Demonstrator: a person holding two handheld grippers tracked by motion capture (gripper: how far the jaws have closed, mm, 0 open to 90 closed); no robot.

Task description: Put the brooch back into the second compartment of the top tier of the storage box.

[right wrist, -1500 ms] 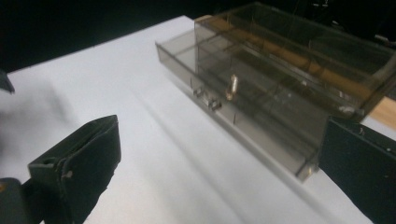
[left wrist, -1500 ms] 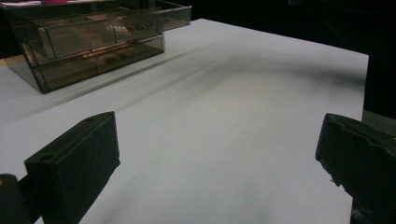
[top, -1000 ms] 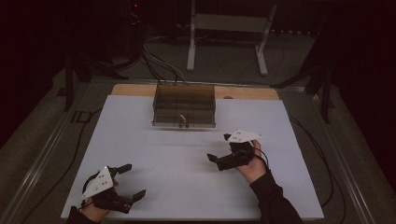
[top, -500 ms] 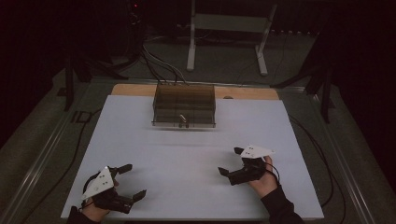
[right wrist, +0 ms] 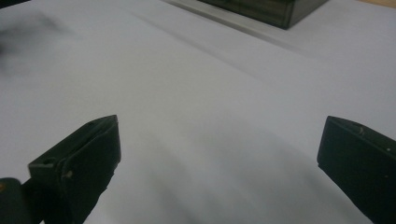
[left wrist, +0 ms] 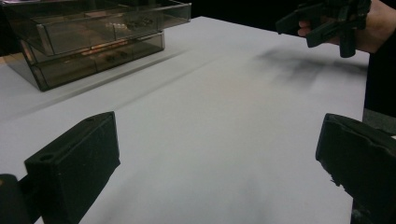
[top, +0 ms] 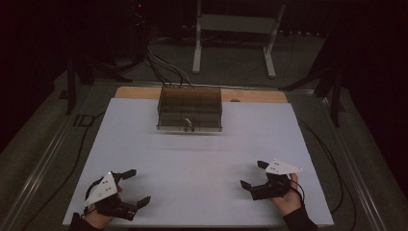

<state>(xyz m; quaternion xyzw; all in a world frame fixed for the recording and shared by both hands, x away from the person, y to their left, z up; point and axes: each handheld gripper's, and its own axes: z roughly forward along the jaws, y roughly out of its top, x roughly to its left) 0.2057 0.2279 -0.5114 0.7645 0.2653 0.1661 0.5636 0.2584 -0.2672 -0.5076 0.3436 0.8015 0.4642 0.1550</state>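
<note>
— What moved?

— My right gripper [top: 254, 174] has come back from mid-bench to the near right edge. My left gripper [top: 136, 186] stayed at the near left corner.

— Holding anything?

— No. Both have their jaws spread wide over the bare white bench [top: 192, 159].

— And the box?

— The smoky clear box [top: 190, 109] sits at the far middle of the bench, well apart from both.

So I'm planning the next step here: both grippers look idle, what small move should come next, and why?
Probably bring the right gripper forward toward the smoked clear drawer box at the far side of the white table. Both it and the left gripper sit open and hold nothing near the front edge, and the box is the one thing there to work on.
</note>
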